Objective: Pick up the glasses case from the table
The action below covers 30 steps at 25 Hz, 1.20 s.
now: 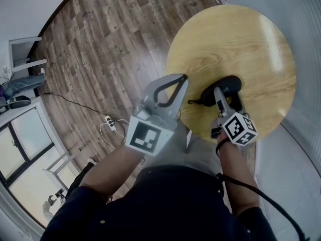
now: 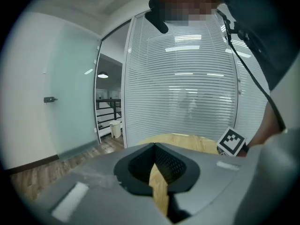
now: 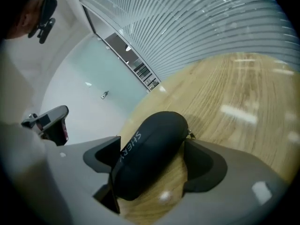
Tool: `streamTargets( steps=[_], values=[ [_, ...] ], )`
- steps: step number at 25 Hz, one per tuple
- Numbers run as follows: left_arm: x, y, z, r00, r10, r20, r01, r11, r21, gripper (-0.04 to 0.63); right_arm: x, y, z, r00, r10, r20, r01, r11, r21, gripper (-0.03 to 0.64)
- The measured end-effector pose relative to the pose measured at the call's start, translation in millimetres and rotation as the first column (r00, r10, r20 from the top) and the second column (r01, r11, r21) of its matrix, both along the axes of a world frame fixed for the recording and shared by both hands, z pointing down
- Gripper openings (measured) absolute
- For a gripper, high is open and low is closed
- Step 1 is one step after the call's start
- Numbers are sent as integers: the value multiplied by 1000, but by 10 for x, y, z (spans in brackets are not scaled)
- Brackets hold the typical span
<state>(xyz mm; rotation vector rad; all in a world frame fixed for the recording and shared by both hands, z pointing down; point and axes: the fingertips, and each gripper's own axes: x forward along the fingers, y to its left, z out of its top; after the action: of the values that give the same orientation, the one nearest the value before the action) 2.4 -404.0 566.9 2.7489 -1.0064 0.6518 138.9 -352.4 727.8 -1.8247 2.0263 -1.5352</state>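
Observation:
The black glasses case (image 1: 224,87) lies near the front edge of the round wooden table (image 1: 235,39). My right gripper (image 1: 225,94) reaches over that edge and stands open, one jaw on each side of the case. In the right gripper view the case (image 3: 150,149) fills the gap of the right gripper (image 3: 157,165), resting on the table (image 3: 234,102); its left side lies against the left jaw. My left gripper (image 1: 184,78) is shut with nothing in it, tips at the table's left rim. In its own view the left gripper (image 2: 153,145) shows only a thin slit.
Dark wood floor (image 1: 105,39) lies left of the table, with a white power strip and cables (image 1: 111,123). White furniture (image 1: 22,51) stands at far left. A blind-covered glass wall (image 2: 187,78) rises behind the table. The left gripper (image 3: 47,121) shows at the right gripper view's left.

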Motion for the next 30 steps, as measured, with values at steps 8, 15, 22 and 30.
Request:
streamTargets(
  steps=[8,15,22,30],
  values=[
    [-253,-84,-19,998,-55,-3,55,998,5,3,-265,-287,32,971,-185,-152,185,983,-13,430],
    [-414,-194,-18,993,-122,-10,121,992,-15,3,-1063,-409,79,769,-616,-172,614,786,-70,319],
    [-548,-175,-41,990,-140,-16,141,990,4,3,-1221,-237,18,761,-629,-160,635,772,-17,279],
    [-504,-207,-428,987,-124,-104,131,989,66,3,-982,-233,-545,810,-551,-200,571,819,55,279]
  ],
)
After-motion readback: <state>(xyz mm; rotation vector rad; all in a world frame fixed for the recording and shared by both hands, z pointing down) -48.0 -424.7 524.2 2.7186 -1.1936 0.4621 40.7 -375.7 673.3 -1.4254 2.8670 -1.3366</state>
